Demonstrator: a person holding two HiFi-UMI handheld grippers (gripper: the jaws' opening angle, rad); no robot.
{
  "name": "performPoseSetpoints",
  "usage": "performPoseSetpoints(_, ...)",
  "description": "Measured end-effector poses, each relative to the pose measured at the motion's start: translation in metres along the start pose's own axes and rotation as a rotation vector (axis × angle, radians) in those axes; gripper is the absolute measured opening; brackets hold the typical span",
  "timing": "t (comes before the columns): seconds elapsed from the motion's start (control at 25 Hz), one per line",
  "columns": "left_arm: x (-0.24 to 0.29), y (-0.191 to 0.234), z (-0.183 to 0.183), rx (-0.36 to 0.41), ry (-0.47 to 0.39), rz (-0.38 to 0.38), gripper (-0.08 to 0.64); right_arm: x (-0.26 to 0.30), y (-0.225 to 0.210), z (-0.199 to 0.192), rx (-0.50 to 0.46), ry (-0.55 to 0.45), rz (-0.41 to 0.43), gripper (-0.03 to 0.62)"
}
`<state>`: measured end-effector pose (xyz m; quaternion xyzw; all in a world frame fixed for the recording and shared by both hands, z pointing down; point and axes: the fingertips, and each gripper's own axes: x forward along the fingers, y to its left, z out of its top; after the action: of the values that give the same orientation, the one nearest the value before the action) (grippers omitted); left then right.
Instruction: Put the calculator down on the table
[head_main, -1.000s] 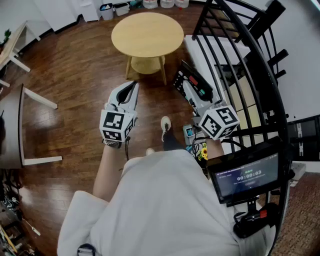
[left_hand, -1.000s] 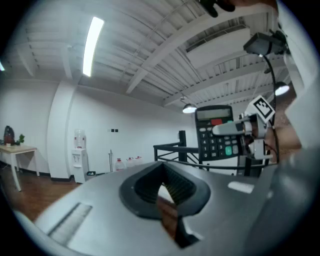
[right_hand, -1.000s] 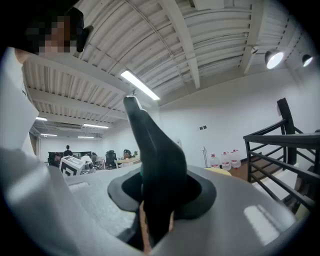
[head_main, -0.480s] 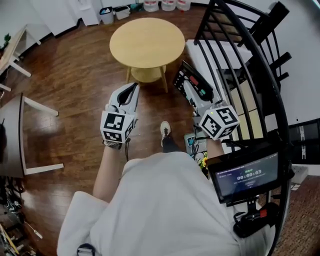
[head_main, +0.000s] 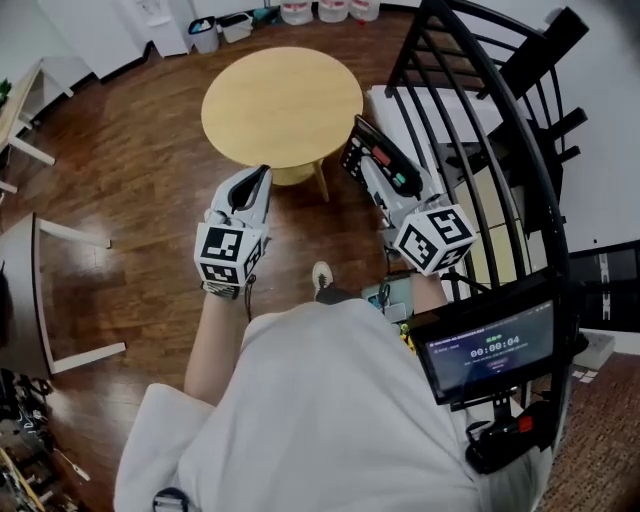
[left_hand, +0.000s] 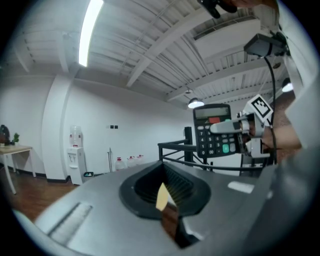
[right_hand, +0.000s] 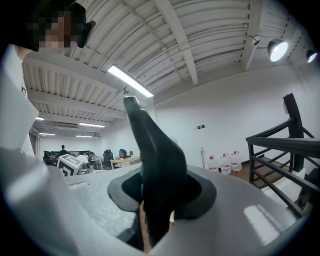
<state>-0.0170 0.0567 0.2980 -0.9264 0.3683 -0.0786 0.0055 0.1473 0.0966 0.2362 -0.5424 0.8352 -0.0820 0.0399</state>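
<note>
Over the dark wooden floor (head_main: 140, 170), just right of the round wooden table (head_main: 280, 95), my right gripper (head_main: 385, 185) clamps the calculator (head_main: 378, 152), its keys hidden edge-on in that gripper's view, while my empty left gripper (head_main: 258, 180) shows jaws nearly together, a black railing (head_main: 480, 120) alongside.

Both grippers point forward, side by side. The left gripper (head_main: 257, 182) has its jaws together, empty. The right gripper (head_main: 388, 185) clamps a calculator (head_main: 372, 152).

Calculator (head_main: 385, 168) just right of round table (head_main: 280, 100), railing (head_main: 480, 110) beyond.
</note>
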Motion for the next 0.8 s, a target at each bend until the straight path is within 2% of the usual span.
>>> performPoseSetpoints(0.2,0.013,0.005,-0.002,-0.008,0.007,-0.005,0.006,0.007,-0.010,0.001,-0.004,-0.009,-0.009,0.117)
performPoseSetpoints(0.44,0.086,0.028,0.012,-0.013,0.029,0.027,0.006,0.057,-0.079,0.016,0.028,0.003,0.020,0.117)
performPoseSetpoints(0.64,0.095,0.045,0.004,-0.023,0.050,0.042,0.006,0.082,-0.082,0.011,0.021,0.026,0.037,0.117)
performPoseSetpoints(0.8,0.101,0.075,-0.007,-0.053,0.078,0.107,0.006,0.097,-0.079,0.004,0.030,0.030,0.024,0.117)
